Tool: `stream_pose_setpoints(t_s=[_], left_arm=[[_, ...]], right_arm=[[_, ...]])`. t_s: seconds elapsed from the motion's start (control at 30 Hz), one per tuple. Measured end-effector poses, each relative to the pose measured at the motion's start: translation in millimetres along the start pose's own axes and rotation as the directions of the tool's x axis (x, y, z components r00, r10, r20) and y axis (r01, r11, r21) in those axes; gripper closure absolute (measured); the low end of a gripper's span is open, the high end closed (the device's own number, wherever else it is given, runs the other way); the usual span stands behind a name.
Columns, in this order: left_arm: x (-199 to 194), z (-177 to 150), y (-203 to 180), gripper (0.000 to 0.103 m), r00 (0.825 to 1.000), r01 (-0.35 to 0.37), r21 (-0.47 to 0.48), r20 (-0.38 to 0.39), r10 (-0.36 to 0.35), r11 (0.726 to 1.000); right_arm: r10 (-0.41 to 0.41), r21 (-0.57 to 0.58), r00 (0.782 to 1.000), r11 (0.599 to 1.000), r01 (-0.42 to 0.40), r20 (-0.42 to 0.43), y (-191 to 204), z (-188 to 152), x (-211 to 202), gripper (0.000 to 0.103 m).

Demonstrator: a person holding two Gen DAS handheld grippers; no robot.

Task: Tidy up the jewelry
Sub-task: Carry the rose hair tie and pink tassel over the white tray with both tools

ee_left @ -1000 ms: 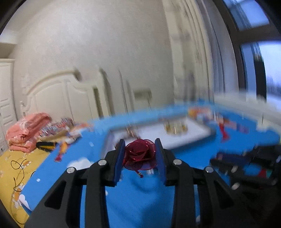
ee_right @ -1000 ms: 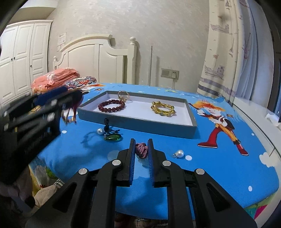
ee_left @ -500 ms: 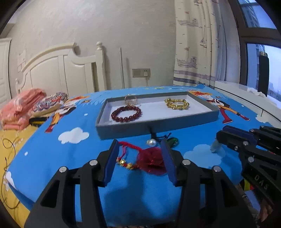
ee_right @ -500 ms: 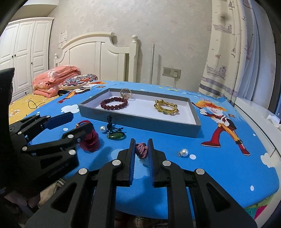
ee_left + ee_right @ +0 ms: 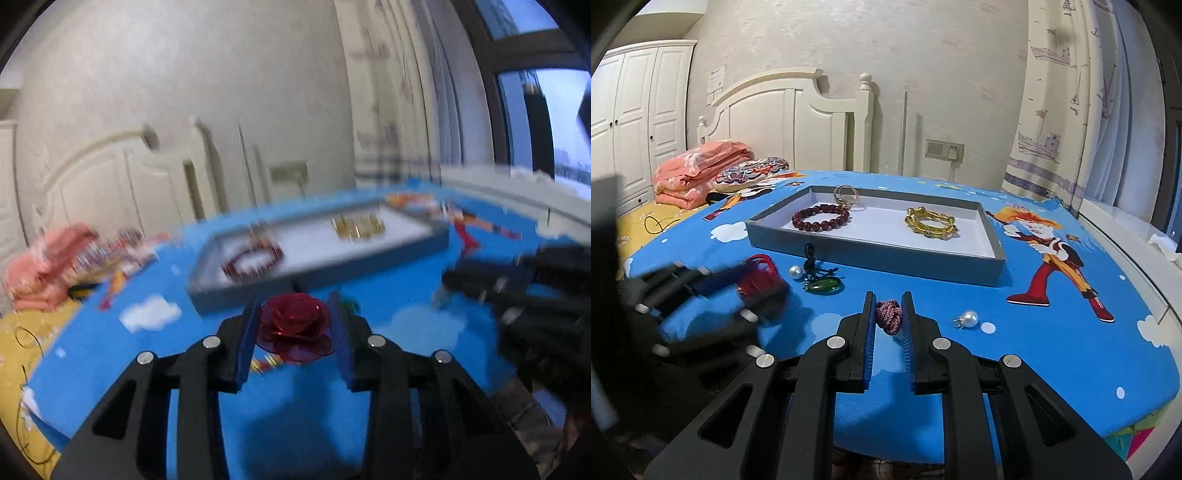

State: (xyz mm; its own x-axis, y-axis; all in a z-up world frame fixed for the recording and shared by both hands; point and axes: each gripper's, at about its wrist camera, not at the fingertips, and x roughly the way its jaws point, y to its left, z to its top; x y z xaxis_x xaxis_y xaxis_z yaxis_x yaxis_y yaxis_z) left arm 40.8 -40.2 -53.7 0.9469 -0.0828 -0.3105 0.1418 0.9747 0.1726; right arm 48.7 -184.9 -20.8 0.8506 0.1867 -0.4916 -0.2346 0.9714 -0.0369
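My left gripper (image 5: 293, 306) has a dark red fabric rose (image 5: 295, 326) between its blue pads. Its jaws are closing and both pads touch the rose, with gold beads (image 5: 264, 363) hanging below. The right wrist view shows that gripper (image 5: 753, 291) blurred, with the rose's red cord (image 5: 759, 275) at its tips. My right gripper (image 5: 888, 302) is shut on a small maroon woven knot (image 5: 888, 316) just above the blue cloth. Beyond stands the grey tray (image 5: 871, 254), which holds a dark red bead bracelet (image 5: 820, 218), a gold bangle (image 5: 931, 224) and a ring (image 5: 846, 194).
In front of the tray lie a green pendant on a black cord (image 5: 823, 285), a pearl (image 5: 795, 272) and a pearl earring (image 5: 969, 317). A folded pink blanket (image 5: 698, 173) and a patterned cushion (image 5: 750, 173) sit at the far left, with a curtain (image 5: 1060, 110) at the right.
Half a second ago the left jaws stood wider, with the rose lying on the cloth between them; now they have closed onto it and the left view is blurred. The right gripper has kept still.
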Motion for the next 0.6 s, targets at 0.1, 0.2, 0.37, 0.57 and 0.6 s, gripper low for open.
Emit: stream_pose_setpoints(t_s=[0.1,0.2,0.37,0.57,0.6], left_arm=[[-3.3,9.8,13.8,0.067,1.000,-0.009,-0.051,0.003,0.009,0.999],[1.2,12.6,24.0,0.066,1.000,-0.009,-0.084,-0.028,0.007,0.996],[-0.8,12.9,22.2,0.066,0.999,0.011,-0.093,-0.050,-0.015,0.996],[-3.5,9.8,13.5,0.066,0.997,0.025,-0.074,-0.075,-0.031,0.997],[-2.6,8.6,13.3,0.066,0.996,0.028,-0.076,-0.084,-0.034,0.997]], right_arm=[[0.010,0.004,1.000,1.000,-0.010,-0.010,1.4,-1.6,3.4,0.089],[0.015,-0.003,1.000,1.000,-0.015,-0.006,4.6,-0.8,3.3,0.089],[0.008,-0.002,1.000,1.000,-0.008,0.012,3.6,3.2,-2.7,0.089],[0.002,-0.008,0.999,1.000,-0.002,0.036,4.9,8.4,-11.0,0.089],[0.002,-0.009,0.999,1.000,-0.002,0.042,5.3,9.9,-12.8,0.089]])
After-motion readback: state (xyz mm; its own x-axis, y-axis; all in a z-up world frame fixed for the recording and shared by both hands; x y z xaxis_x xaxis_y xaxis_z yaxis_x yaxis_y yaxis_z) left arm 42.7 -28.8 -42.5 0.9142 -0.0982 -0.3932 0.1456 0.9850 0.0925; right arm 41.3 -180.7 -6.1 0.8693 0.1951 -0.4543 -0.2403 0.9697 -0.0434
